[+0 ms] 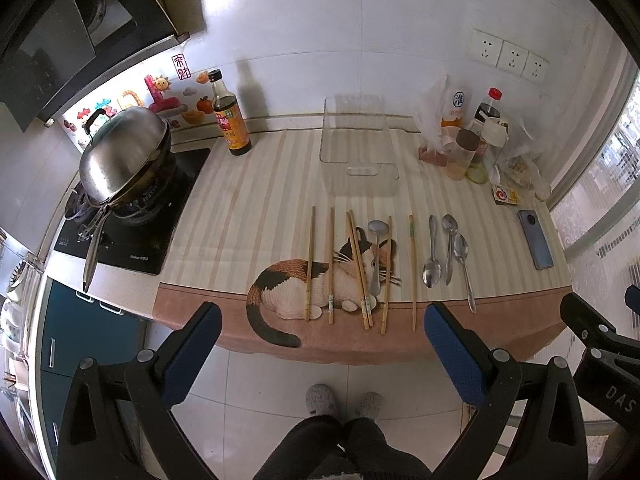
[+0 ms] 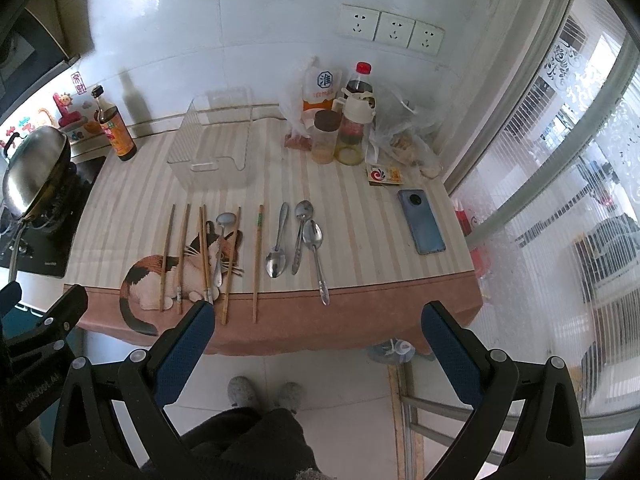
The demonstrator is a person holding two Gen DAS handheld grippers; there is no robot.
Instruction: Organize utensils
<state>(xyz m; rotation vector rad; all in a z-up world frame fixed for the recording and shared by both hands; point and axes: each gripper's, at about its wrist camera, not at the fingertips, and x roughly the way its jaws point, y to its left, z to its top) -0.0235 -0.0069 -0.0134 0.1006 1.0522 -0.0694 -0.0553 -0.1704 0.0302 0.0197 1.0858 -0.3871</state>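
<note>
Holding both grippers back from the surface [image 1: 224,208], we are keeping the left gripper [image 1: 322,334] and right gripper [image 2: 318,330] with jaws wide and empty. Chopsticks [image 1: 330,266] and spoons [image 1: 431,256] are lying in a row across the cat-print cloth [image 1: 280,280], in front of the clear bin [image 1: 352,152], whose walls are hard to make out. Our right gripper's finger is hiding some chopstick tips.

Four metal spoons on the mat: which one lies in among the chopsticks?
The small round-bowled metal spoon on the cat picture, lying between wooden chopsticks. The other three spoons sit together to the right, clear of the chopsticks.
</note>
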